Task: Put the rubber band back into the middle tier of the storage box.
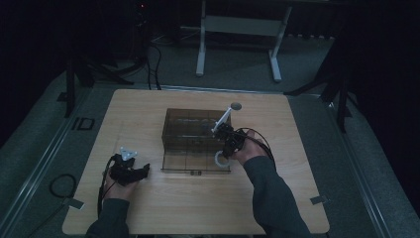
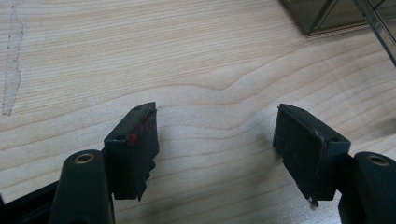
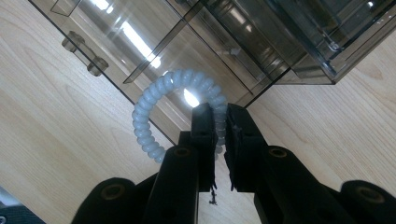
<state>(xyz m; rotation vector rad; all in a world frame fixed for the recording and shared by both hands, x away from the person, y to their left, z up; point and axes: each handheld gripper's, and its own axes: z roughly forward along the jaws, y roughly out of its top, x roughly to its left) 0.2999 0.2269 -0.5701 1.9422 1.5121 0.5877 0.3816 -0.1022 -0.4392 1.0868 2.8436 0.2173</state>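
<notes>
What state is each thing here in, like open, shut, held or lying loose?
Left gripper: open, nothing between its jaws, over bare table.
Right gripper: shut on the coil ring.
Coil ring: held, above the box's lid.
Clear box: open, its lid folded down flat in front.

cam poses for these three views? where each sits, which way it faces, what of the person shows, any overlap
High view: above the person's side, facing forward and down on the wooden table; both forearms, hands and tongs show.
Left gripper view: rides the left tongs, facing down at bare wood; open jaws show.
Right gripper view: rides the right tongs, shut on a white coil ring, facing the clear box.
Shared: box and ring also appear in the high view.
</notes>
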